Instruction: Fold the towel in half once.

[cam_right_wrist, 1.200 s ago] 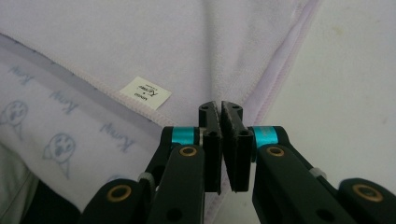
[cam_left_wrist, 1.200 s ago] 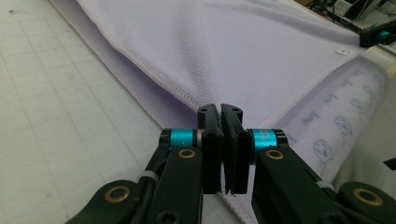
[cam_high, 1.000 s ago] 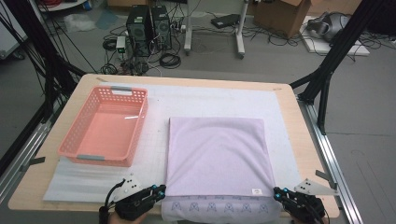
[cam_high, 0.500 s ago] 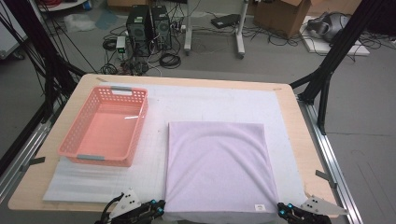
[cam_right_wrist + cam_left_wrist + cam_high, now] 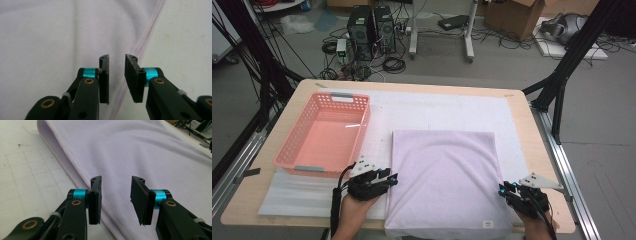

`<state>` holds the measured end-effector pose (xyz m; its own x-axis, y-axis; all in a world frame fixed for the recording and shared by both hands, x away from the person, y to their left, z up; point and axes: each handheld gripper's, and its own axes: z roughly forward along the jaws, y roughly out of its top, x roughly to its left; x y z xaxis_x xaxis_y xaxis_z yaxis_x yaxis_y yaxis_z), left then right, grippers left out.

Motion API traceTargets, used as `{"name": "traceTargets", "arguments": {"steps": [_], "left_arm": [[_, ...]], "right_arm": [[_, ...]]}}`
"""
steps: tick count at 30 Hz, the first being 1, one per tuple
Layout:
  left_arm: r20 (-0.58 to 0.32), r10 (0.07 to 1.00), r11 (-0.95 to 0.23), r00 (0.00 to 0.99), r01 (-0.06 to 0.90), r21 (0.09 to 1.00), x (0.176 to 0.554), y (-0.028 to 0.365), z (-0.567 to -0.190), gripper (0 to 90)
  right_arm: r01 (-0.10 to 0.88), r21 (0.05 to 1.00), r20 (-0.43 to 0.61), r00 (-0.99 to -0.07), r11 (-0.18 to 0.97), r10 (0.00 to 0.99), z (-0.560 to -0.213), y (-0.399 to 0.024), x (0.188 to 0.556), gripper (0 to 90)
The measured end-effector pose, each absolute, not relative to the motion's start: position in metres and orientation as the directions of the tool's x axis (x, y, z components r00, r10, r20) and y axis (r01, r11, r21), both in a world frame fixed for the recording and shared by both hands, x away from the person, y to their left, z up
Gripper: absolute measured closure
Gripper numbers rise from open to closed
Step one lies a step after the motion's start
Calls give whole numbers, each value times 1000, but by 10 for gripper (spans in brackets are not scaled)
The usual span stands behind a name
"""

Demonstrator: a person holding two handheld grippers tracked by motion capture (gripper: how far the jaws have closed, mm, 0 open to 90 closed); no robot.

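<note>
**A:** Where did the cloth [image 5: 444, 182] lie?

**B:** Flat on the white mat [image 5: 437, 107], folded to a near square, in the half of the table [image 5: 532, 130] nearest the person. From the table's middle it spread toward five and six o'clock, and its near edge hung a little over the table's front. A small tag [image 5: 486, 224] sat at its five o'clock corner.

**A:** And the left gripper [image 5: 393, 179]?

**B:** At the cloth's nine o'clock edge, low down, held in the person's hand [image 5: 354, 207]. In the left gripper view [image 5: 116, 195] its jaws stood moderately apart, having just been opening, and nothing was clamped between them. The folded seam of the cloth [image 5: 140, 152] ran beneath them, with the gridded mat [image 5: 25, 177] off toward nine o'clock.

**A:** Was the right gripper [image 5: 502, 189] the same?

**B:** Nearly. It was at the cloth's three o'clock edge, toward the near corner. In the right gripper view [image 5: 117, 76] the gap was narrower, the jaws had also just been opening, and they gripped nothing. The cloth's edge [image 5: 50, 37] passed under them, running up toward one o'clock.

**A:** Were the pads touching the fabric?

**B:** I could not tell whether they grazed it from above. They were not pinching it.

**A:** Anything else on the table?

**B:** A pink basket [image 5: 297, 145], toward ten o'clock from the cloth, just beyond the left gripper and apart from the cloth.
</note>
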<state>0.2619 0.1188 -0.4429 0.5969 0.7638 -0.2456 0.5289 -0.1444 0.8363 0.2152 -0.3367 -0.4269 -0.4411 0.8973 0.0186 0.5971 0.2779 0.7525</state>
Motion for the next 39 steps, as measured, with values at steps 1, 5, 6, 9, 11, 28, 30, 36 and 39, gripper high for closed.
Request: {"name": "traceTargets", "arguments": {"steps": [1, 5, 6, 9, 11, 28, 30, 36, 39], "left_arm": [[-247, 770, -143, 588, 536, 832, 268, 117, -445, 613], [-255, 798, -133, 546, 572, 810, 291, 111, -451, 586], [-261, 804, -127, 534, 583, 802, 295, 109, -452, 575], [-200, 822, -185, 534, 582, 792, 301, 100, -452, 623], [-146, 839, -217, 525, 568, 794, 300, 97, -451, 781], [-224, 869, -82, 440, 576, 813, 313, 109, -446, 499], [-222, 860, -104, 460, 582, 806, 325, 106, -445, 493], [-227, 863, -87, 451, 576, 813, 362, 104, -438, 479], [-220, 872, -98, 437, 596, 797, 380, 102, -437, 478]], "right_arm": [[608, 745, 17, -428, 274, 904, -429, -336, 221, 748], [640, 726, 40, -407, 253, 912, -437, -336, 236, 741], [646, 720, 40, -405, 255, 913, -438, -335, 238, 720], [658, 713, 52, -394, 242, 918, -441, -335, 240, 752], [655, 711, 46, -408, 257, 912, -441, -334, 240, 833], [618, 759, 61, -385, 208, 921, -425, -349, 247, 604], [603, 773, 65, -385, 198, 921, -420, -350, 259, 599], [599, 782, 78, -367, 171, 927, -411, -349, 311, 577], [623, 763, 75, -349, 172, 934, -415, -347, 338, 551]]}}
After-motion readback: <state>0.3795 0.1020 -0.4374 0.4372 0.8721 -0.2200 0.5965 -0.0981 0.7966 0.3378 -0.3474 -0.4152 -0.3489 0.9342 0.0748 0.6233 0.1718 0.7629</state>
